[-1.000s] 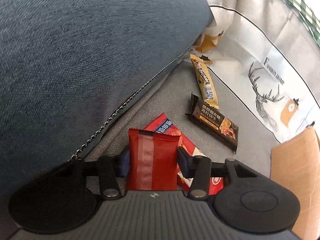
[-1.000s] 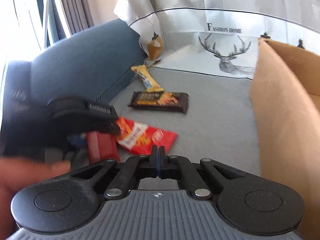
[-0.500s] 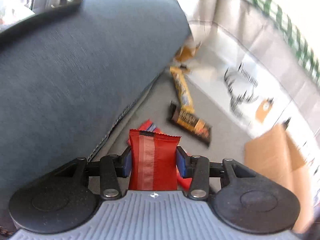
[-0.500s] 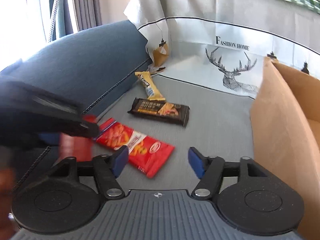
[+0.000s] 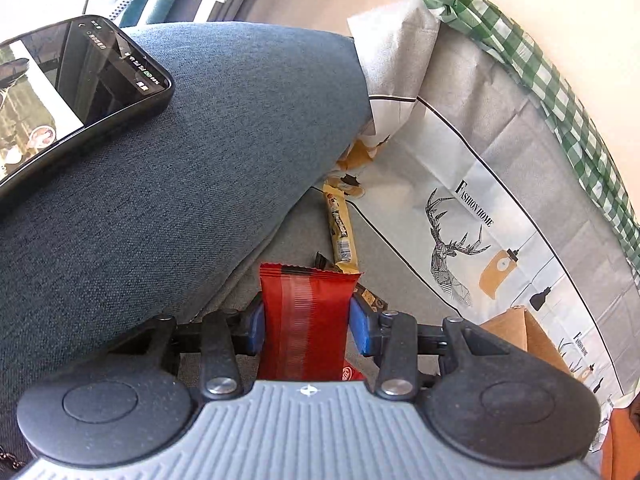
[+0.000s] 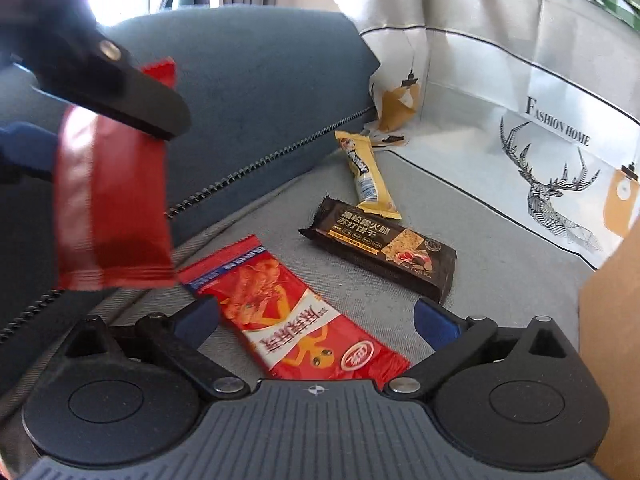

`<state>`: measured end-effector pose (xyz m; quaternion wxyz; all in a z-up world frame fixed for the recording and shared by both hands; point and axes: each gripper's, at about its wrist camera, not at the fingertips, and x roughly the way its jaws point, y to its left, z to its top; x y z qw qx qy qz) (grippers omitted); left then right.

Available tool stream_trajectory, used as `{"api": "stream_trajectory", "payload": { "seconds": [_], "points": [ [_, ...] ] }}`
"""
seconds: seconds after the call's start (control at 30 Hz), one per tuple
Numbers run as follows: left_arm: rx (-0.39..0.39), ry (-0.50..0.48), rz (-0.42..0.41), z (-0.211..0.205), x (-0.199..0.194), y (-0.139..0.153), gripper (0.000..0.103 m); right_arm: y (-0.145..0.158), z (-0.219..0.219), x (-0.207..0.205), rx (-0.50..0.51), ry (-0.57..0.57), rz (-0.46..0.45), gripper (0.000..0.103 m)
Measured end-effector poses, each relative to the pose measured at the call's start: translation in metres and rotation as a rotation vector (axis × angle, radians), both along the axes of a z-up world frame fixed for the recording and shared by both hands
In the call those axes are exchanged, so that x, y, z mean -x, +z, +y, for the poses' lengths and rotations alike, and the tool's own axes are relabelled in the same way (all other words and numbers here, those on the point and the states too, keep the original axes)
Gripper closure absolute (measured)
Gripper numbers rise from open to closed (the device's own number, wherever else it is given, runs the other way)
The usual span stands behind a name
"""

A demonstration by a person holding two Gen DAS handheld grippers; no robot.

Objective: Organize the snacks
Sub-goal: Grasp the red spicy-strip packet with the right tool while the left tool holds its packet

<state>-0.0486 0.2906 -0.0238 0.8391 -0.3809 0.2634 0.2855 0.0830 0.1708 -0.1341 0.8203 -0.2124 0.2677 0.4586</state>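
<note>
Free room is tight on my left: the blue cushion (image 6: 256, 92) walls that side, its zipper seam running down to the grey seat (image 6: 492, 264). Far edge is the printed deer fabric (image 6: 540, 152), draped up the back. On the right a cardboard box (image 6: 616, 320) wall blocks that side; in the left view only its corner (image 5: 516, 328) shows. Open grey seat lies between the wrappers and the box, enough for me to slide through.

My left gripper (image 5: 306, 322) points down at a slant above the seat, blue pads pressed on both sides of a plain red packet (image 5: 304, 320), firmly clamped. From the right camera that packet (image 6: 108, 200) hangs in the air beside the cushion, clear of the seat. My right gripper (image 6: 316, 320) is angled down low over the seat, jaws opening and already very wide, nothing pinched; the printed red packet (image 6: 296, 316) lies flat on the seat between the fingers, pads not touching it.

Count: four snacks total. One plain red packet held, one printed red packet, one dark cracker bar (image 6: 380, 248) just beyond, one yellow bar (image 6: 366, 172) whose end touches the dark bar. One phone (image 5: 60, 96) lying on the cushion top. One box.
</note>
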Motion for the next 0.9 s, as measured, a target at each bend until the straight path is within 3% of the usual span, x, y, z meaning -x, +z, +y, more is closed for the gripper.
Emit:
{"api": "stream_trajectory", "payload": {
  "seconds": [0.13,0.23,0.3,0.37,0.4,0.6,0.73,0.9],
  "points": [
    [0.013,-0.002,0.002,0.002,-0.002,-0.001,0.056,-0.01,0.007,-0.008,0.039,0.052,0.103,0.001],
    [0.021,-0.005,0.003,0.003,-0.002,-0.001,0.056,-0.011,0.008,-0.002,0.062,0.086,0.114,0.002],
    [0.025,-0.002,0.002,0.003,-0.002,-0.001,0.056,-0.008,0.005,0.005,0.065,0.128,0.118,0.014],
    [0.031,-0.005,0.004,0.004,-0.003,-0.002,0.056,-0.004,0.001,0.01,0.068,0.143,0.108,0.041],
    [0.032,-0.006,0.004,0.004,-0.003,-0.001,0.056,-0.003,-0.002,0.011,0.063,0.141,0.119,0.048],
    [0.038,-0.015,0.014,0.004,0.0,-0.002,0.056,0.005,-0.024,0.023,0.081,0.139,0.162,0.056],
    [0.077,-0.049,0.053,0.004,-0.005,-0.01,0.056,0.008,-0.049,0.033,0.117,-0.024,0.154,0.056],
    [0.104,-0.177,0.168,-0.005,-0.025,-0.025,0.056,0.014,-0.096,0.044,0.124,-0.263,0.249,0.056]
  ]
}}
